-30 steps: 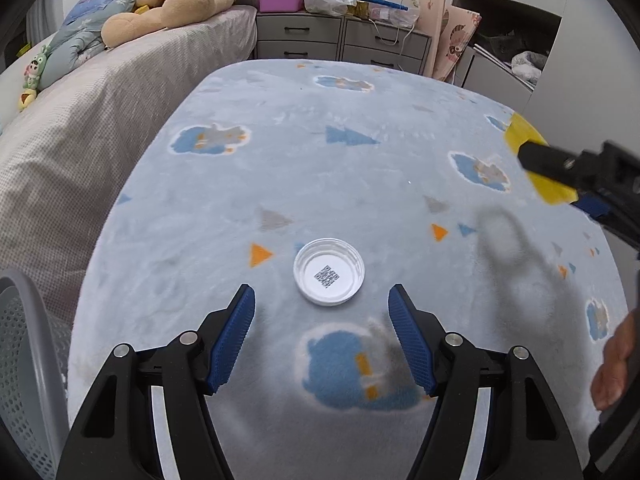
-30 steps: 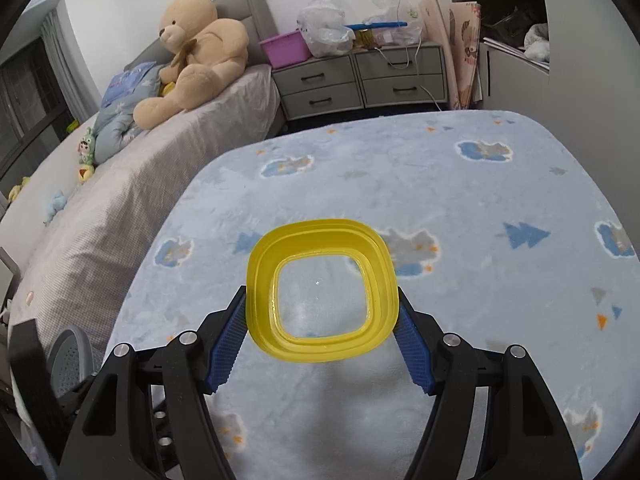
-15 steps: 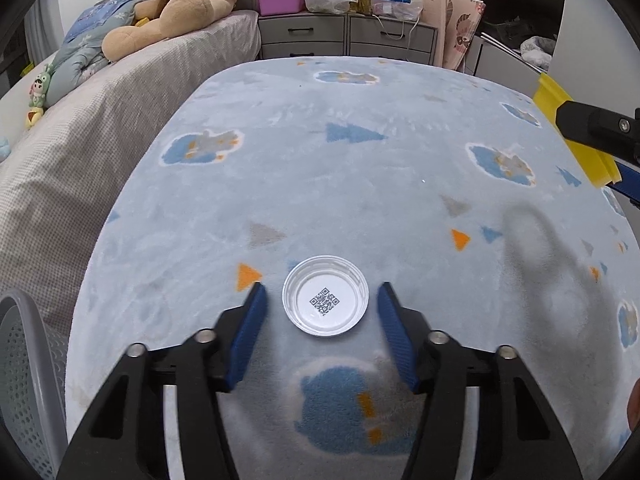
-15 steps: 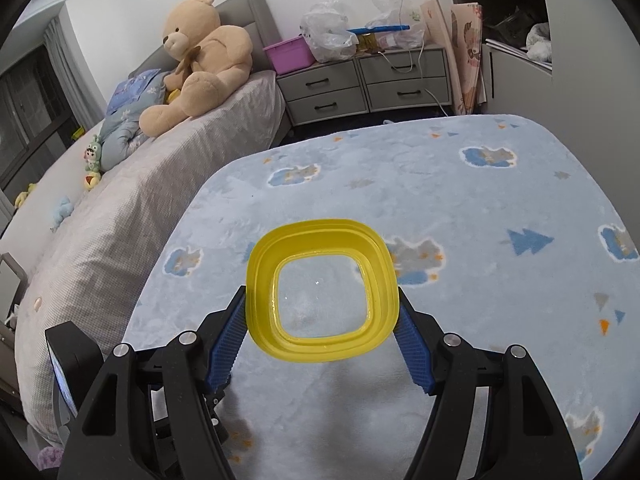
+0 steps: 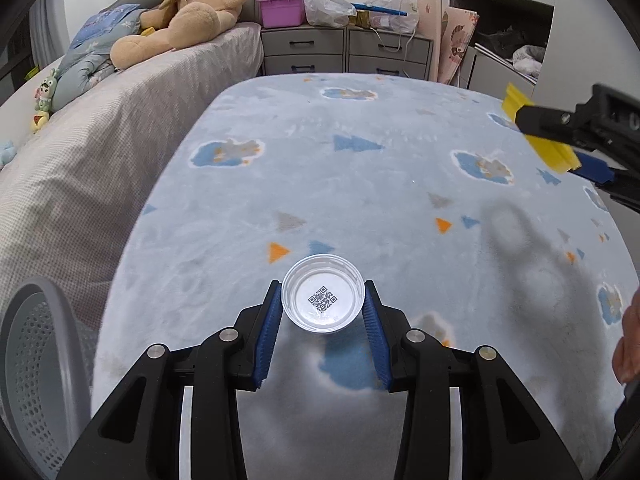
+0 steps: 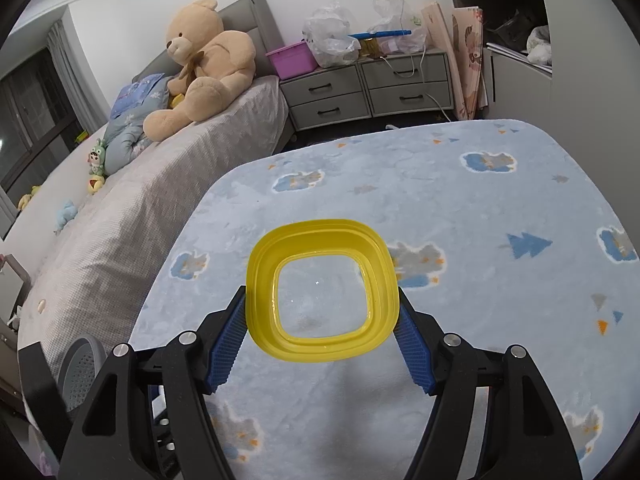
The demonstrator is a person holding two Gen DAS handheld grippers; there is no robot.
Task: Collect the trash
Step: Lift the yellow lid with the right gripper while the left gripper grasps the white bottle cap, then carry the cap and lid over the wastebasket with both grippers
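Here, left wrist view: left gripper point(image 5: 323, 312) closed in on a small clear plastic lid point(image 5: 323, 299) with a printed code square, blue pads touching its rim on both sides. Jaws have just been narrowing, lid between them. Lid sits at or just above the blue patterned blanket point(image 5: 360, 184); whether lifted clear cannot be told. Grey perforated basket point(image 5: 36, 364) at lower left, beside the blanket edge, probably the trash receptacle. Right gripper visible at the right edge, carrying a yellow piece. Part of a hand point(image 5: 628, 344) at far right.

Recommended handling: keep squeeze light and even, since thin plastic likely flexes and may pop out sideways. Raise straight up before swinging toward the basket, to avoid dragging on the fleece. Keep lid level during transfer. Release only when fully over the basket opening.

Next, right wrist view: right gripper point(image 6: 322, 320) clamped at mid width on a yellow square lid ring point(image 6: 322, 292), pads pressed against its left and right edges, ring held in the air above the blanket. Basket rim point(image 6: 82, 372) visible at lower left, between bed point(image 6: 120, 208) and blanket. Hold steady without added squeeze; ring edges look smooth and could slip if tilted. Bring to the basket after or alongside the left load, avoiding contact between grippers.
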